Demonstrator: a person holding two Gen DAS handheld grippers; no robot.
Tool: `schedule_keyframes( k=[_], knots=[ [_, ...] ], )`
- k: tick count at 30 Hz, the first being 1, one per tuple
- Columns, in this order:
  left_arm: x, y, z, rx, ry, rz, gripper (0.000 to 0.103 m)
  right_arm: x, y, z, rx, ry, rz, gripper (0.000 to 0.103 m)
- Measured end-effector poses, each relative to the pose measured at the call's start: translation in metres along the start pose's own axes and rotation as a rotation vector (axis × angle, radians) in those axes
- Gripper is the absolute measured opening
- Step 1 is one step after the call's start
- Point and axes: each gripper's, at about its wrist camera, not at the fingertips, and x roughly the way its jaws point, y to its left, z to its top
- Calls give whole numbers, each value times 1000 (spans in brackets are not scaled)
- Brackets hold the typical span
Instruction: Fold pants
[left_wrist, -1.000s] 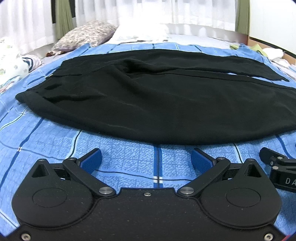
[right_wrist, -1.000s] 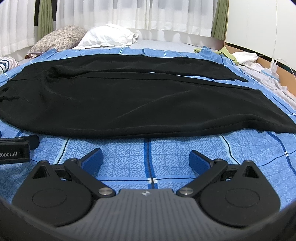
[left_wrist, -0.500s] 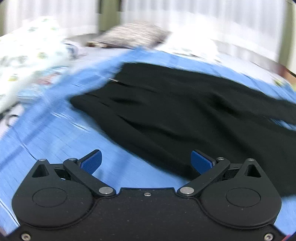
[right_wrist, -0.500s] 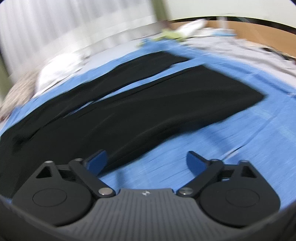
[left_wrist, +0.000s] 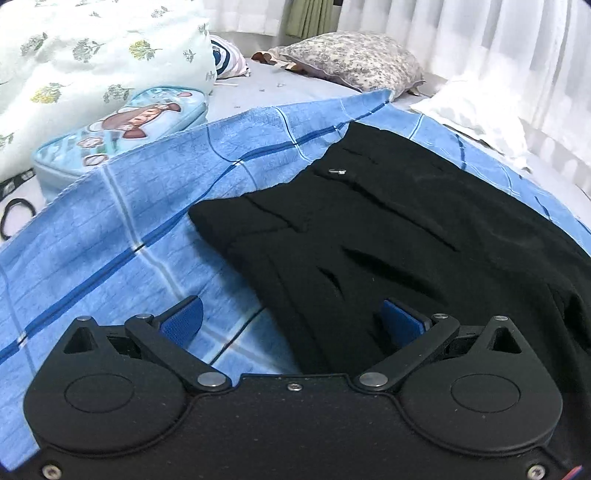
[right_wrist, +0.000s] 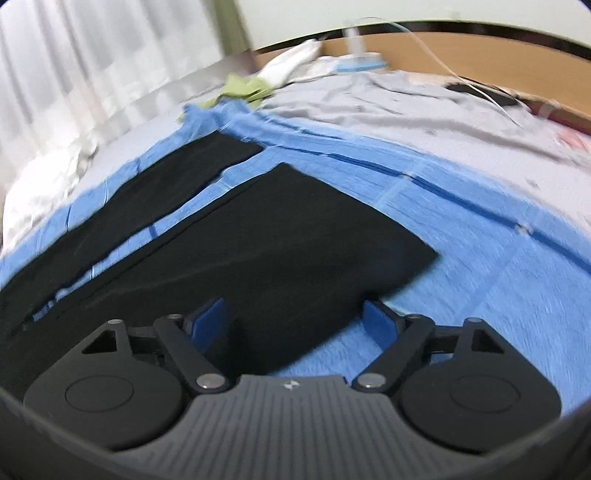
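Poised with both grippers (left_wrist: 291, 317) (right_wrist: 293, 321) spread wide over black pants (left_wrist: 406, 236) near the blanket's (left_wrist: 110, 221) edge; next, clamping waist and hem.

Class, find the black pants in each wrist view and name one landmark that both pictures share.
Left wrist view: the black pants fill the centre and right, waist end with a small metal clasp toward the upper middle.
Right wrist view: the black pants run from the left edge to the centre, both leg ends showing.
Shared landmark: the blue checked blanket under them.
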Motion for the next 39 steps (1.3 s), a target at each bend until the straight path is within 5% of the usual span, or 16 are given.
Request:
schedule_keyframes(
  k=[8, 10, 11, 13, 21, 39],
  knots=[
    [17, -17, 12, -12, -6, 51, 95, 20, 5, 22, 19, -2, -44, 28],
    [15, -18, 13, -24, -36, 99, 55, 23, 3, 25, 22, 5, -47, 20],
    [13, -17, 14, -34, -45, 123, 44, 22, 4, 27, 17, 11, -58, 14],
    [6, -14, 19, -57, -41, 73, 15, 19, 7, 30, -5, 26, -81, 8],
    [-27, -28, 35, 46, -75, 111, 9, -10, 15, 48, -87, -14, -168, 4],
    [-90, 2, 24, 126, -88, 120, 8, -60, -29, 38, -45, 16, -156, 4]
  ],
)
